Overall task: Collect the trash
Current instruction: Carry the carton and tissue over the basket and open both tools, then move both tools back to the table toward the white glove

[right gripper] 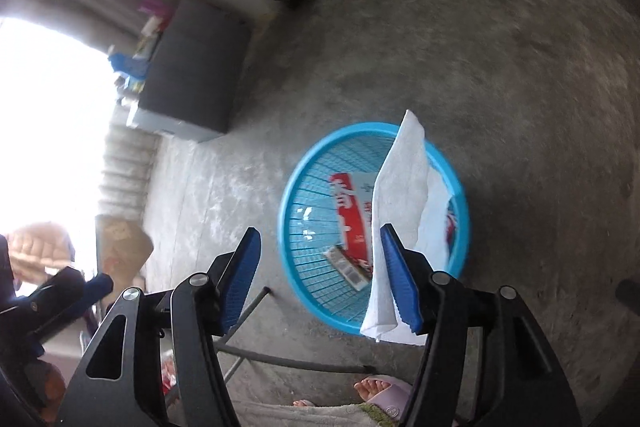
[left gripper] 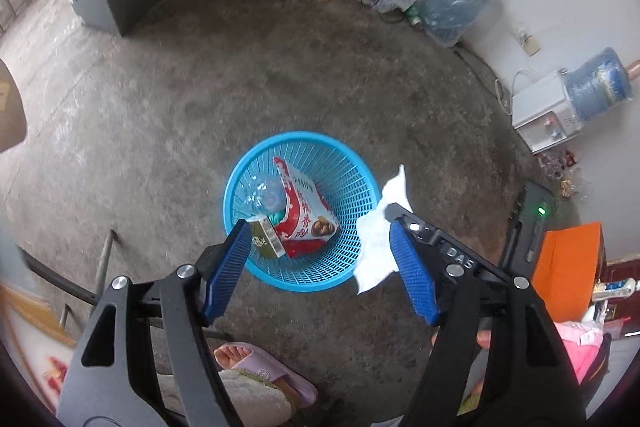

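A white paper towel (right gripper: 400, 211) hung against the inner face of the right gripper's (right gripper: 320, 279) right-hand pad, above the near rim of the blue mesh basket (right gripper: 296, 255); the jaws stood apart, not pinching it. The basket sat on the concrete floor (left gripper: 200, 87) and held a red and white snack bag (left gripper: 306, 211), a clear plastic bottle (left gripper: 262, 195) and a small carton (left gripper: 265, 237). The left gripper (left gripper: 320, 247) hovered over the basket with its jaws spread and nothing between them. A foot in a lilac slipper (left gripper: 264, 371) stood near the basket.
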Demonstrator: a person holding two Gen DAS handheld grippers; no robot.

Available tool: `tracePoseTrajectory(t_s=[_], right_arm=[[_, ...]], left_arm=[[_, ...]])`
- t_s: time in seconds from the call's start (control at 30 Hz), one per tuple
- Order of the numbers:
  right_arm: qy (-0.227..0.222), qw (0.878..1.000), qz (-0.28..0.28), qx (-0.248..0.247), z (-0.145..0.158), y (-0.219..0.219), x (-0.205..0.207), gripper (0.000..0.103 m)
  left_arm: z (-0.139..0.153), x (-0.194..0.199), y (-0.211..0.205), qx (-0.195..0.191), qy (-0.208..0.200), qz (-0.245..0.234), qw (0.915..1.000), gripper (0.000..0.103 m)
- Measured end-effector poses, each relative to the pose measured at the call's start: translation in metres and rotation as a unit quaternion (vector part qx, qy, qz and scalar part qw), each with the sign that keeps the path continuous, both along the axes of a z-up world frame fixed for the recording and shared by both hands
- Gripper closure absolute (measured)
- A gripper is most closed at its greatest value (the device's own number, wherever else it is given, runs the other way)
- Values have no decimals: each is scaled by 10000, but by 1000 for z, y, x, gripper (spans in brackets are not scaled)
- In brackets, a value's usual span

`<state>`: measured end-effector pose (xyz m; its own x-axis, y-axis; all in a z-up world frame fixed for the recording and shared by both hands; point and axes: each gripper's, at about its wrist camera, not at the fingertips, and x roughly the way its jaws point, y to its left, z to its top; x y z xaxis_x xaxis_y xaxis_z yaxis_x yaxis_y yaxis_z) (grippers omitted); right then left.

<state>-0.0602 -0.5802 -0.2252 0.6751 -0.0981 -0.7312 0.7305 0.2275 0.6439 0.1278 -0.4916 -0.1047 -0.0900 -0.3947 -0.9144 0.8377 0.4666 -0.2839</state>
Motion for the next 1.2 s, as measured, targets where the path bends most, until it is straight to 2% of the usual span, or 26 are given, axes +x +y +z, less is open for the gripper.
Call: tracePoseTrajectory(t_s=[0.1, 0.13, 0.2, 0.27, 0.33, 0.37, 0.47, 0.5, 0.57, 0.67, 0.73, 0.87, 0.93, 1.0, 1.1, 1.2], right_arm=[[-103, 9991, 406, -93, 9, -5, 19, 42], [-98, 9987, 504, -71, 9, -8, 25, 38], [-142, 9972, 716, 145, 1, -15, 37, 34], [-15, 9956, 848, 410, -18, -24, 47, 23], [574, 9914, 1041, 552, -43, -29, 56, 21], [1114, 9839, 1209, 703, -62, -32, 60, 21], [2679, 9472, 1380, 1097, -101, -31, 58, 21], [2941, 9400, 1357, 1072, -104, -31, 54, 21], [2985, 9401, 1409, 853, -97, -30, 52, 21], [3413, 9235, 1708, 388, -83, -26, 60, 21], [3660, 9090, 1990, -158, -71, -21, 71, 21], [3713, 8858, 2400, -1411, -34, -8, 91, 21], [3387, 8918, 2405, -1793, -10, -2, 94, 21], [2912, 9104, 2239, -1905, 14, 1, 91, 21], [2279, 9318, 1944, -2047, 50, 9, 81, 21], [1779, 9407, 1756, -2293, 87, 38, 67, 21]], left_arm=[[21, 5, 18, -195, -48, 98, 9997, 36], [27, 7, 24, -260, -52, 139, 9996, 36], [40, 11, 41, -372, -90, 229, 9990, 36], [51, 14, 58, -496, -97, 276, 9983, 36], [59, 15, 72, -578, -155, 310, 9977, 36], [63, 16, 80, -613, -181, 315, 9975, 35], [71, 17, 97, -669, -246, 296, 9970, 35], [74, 18, 102, -698, -288, 284, 9967, 35], [77, 20, 110, -754, -470, 271, 9957, 34], [79, 24, 120, -779, -557, 328, 9949, 34], [78, 28, 126, -801, -486, 388, 9948, 34], [82, 33, 140, -887, -510, 445, 9938, 34], [85, 35, 147, -938, -527, 472, 9931, 34], [89, 36, 155, -1006, -582, 504, 9919, 34], [96, 39, 170, -1123, -605, 565, 9902, 34], [105, 39, 188, -1269, -609, 617, 9881, 34]])
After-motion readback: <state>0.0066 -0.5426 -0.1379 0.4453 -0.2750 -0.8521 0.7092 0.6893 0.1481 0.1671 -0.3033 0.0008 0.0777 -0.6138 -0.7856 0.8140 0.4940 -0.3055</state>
